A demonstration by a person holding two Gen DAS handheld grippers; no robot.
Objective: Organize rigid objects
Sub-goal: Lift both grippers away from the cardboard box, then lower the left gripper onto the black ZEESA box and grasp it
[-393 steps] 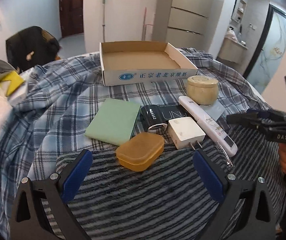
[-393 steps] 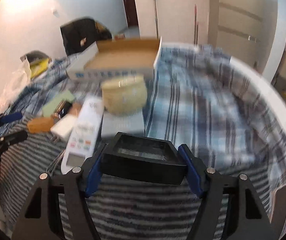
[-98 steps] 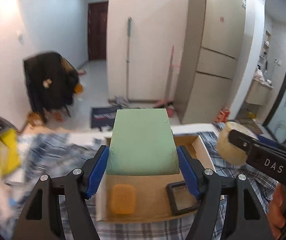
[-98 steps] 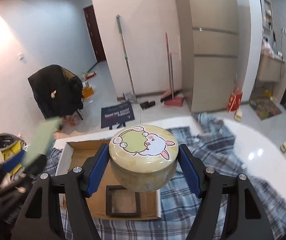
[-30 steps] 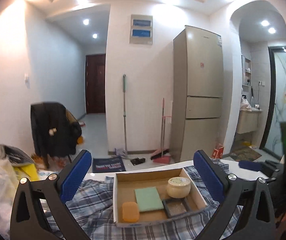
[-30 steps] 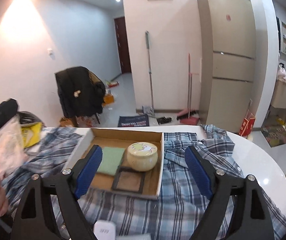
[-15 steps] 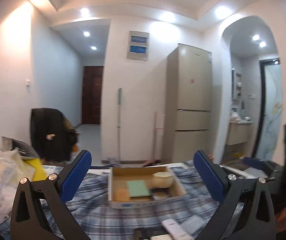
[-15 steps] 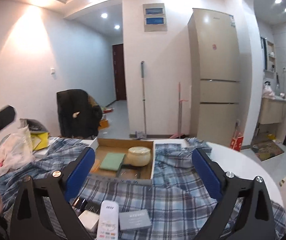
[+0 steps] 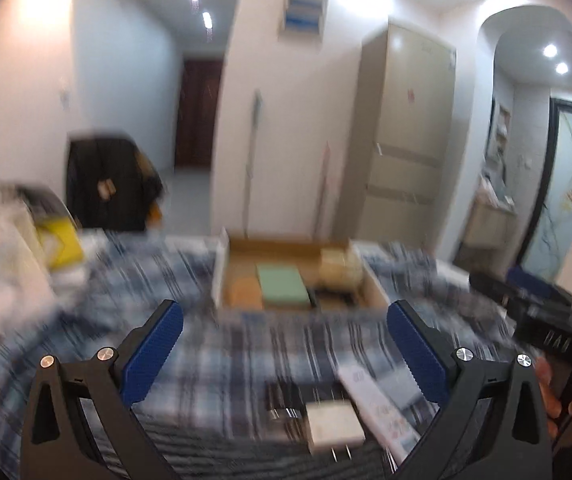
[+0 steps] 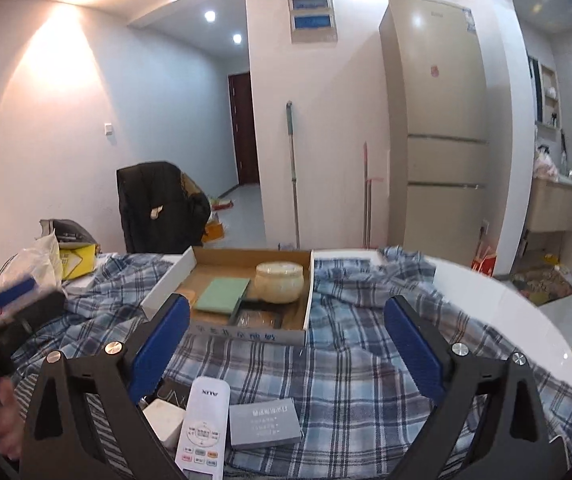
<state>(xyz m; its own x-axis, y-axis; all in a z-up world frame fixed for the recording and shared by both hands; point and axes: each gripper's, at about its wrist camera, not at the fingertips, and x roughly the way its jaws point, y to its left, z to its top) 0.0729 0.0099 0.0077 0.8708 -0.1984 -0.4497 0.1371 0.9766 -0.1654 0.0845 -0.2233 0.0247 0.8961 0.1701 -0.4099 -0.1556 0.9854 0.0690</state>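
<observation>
1. Both tools are empty and spread wide: the left gripper [image 9: 283, 352] shows its 2 blue pads well apart over the checked blue cloth [image 10: 350, 364], and the right gripper [image 10: 286, 344] has just been opening its jaws, with nothing between them.
2. The shallow brown cardboard box [image 10: 308, 308] with white outer walls sits on the cloth beyond both tools. It holds 4 things: a flat pale-green rectangular pad [image 10: 223, 294], a round cream tin with a lid [image 10: 279, 282], a dark square tray [image 10: 257, 316] at the front edge, and an orange rounded soap-like block [image 9: 243, 290], clear only in the left view.
3. The step in hand appears to be the return from the box to the loose things nearer the person, to fetch the next ones.
4. Loose on the cloth are a long white remote control with coloured buttons [image 10: 203, 426], a flat grey card-like box with pale print [image 10: 263, 420] just beside it on the right, a white square plug adapter [image 10: 165, 420] on its left, and a black packet [image 10: 171, 394] behind the adapter.
5. The left view is blurred, so finer detail there cannot be told.
6. The next move likely calls for each tool to drop lower and straddle 1 item; the remote is best gripped across its narrow width. The flat grey box lies low on soft cloth, so the pads may snag the fabric.
</observation>
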